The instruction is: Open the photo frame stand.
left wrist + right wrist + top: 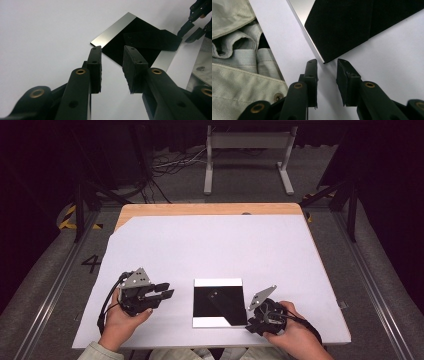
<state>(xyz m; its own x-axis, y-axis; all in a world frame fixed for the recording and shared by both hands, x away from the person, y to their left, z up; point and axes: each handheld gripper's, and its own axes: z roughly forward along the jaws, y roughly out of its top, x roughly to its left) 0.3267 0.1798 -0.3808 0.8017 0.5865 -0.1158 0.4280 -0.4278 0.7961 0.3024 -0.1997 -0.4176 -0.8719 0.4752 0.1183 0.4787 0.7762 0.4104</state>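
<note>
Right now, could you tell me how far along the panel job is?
Barely started: the black square panel lies flat on the white sheet. The right gripper has its open fingers at the near corner; the left gripper hovers open beside it. Gripping remains.

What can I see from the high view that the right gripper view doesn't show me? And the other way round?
The high view gives you the left tool, the wooden table edge and a white stand on the floor behind. The right gripper view gives a close look at the person's pale folded clothing. Both share the black square, the white sheet and the right tool, its jaws open at the square's corner.
</note>
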